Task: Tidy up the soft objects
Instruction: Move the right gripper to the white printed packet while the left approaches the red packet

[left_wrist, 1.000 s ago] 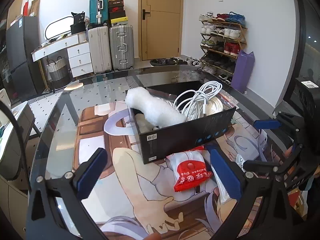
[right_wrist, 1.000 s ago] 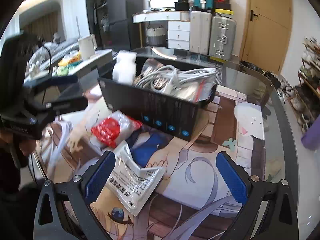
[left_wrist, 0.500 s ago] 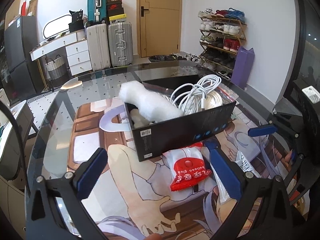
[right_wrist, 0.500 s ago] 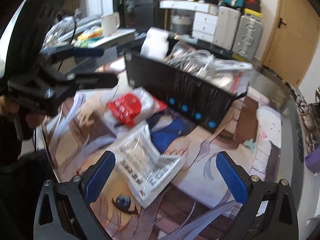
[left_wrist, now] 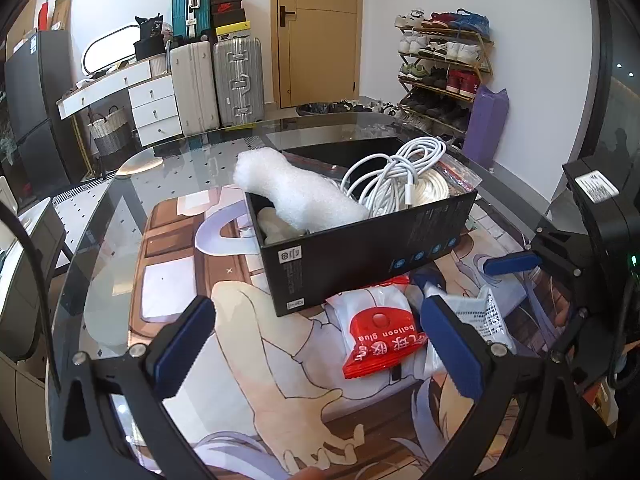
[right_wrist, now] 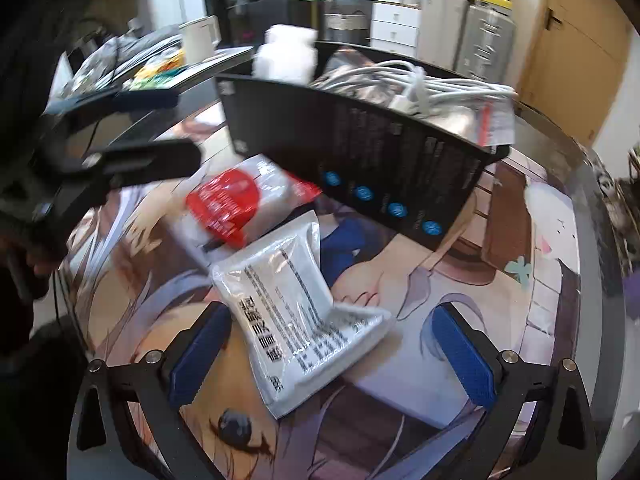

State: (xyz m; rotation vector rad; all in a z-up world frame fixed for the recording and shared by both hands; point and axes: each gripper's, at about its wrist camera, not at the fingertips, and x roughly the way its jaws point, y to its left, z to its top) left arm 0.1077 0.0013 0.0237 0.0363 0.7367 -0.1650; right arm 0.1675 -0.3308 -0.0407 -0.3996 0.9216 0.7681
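Observation:
A black box (left_wrist: pixel 360 256) (right_wrist: pixel 360 152) on the glass table holds a white bubble-wrap roll (left_wrist: pixel 296 192) (right_wrist: pixel 286 56) and a coil of white cable (left_wrist: pixel 400 176) (right_wrist: pixel 424 84). In front of it lie a red and white balloon-glue packet (left_wrist: pixel 378 338) (right_wrist: pixel 236 200) and a clear printed pouch (right_wrist: pixel 292 308) (left_wrist: pixel 480 312). My left gripper (left_wrist: pixel 316 348) is open, with the red packet near its right finger. My right gripper (right_wrist: pixel 332 352) is open, low over the printed pouch, which lies between its fingers. The left gripper (right_wrist: pixel 148 128) also shows at the left of the right wrist view.
A picture mat (left_wrist: pixel 180 280) lies under the glass of the round table (left_wrist: pixel 100 240). Suitcases (left_wrist: pixel 236 80), drawers (left_wrist: pixel 156 108), a door and a shoe rack (left_wrist: pixel 444 64) stand beyond. A side table with a mug (right_wrist: pixel 198 38) is at the far left.
My right gripper has dropped toward the printed pouch, which now lies between its fingers. The left gripper drew back slightly; the box looks a bit farther away.

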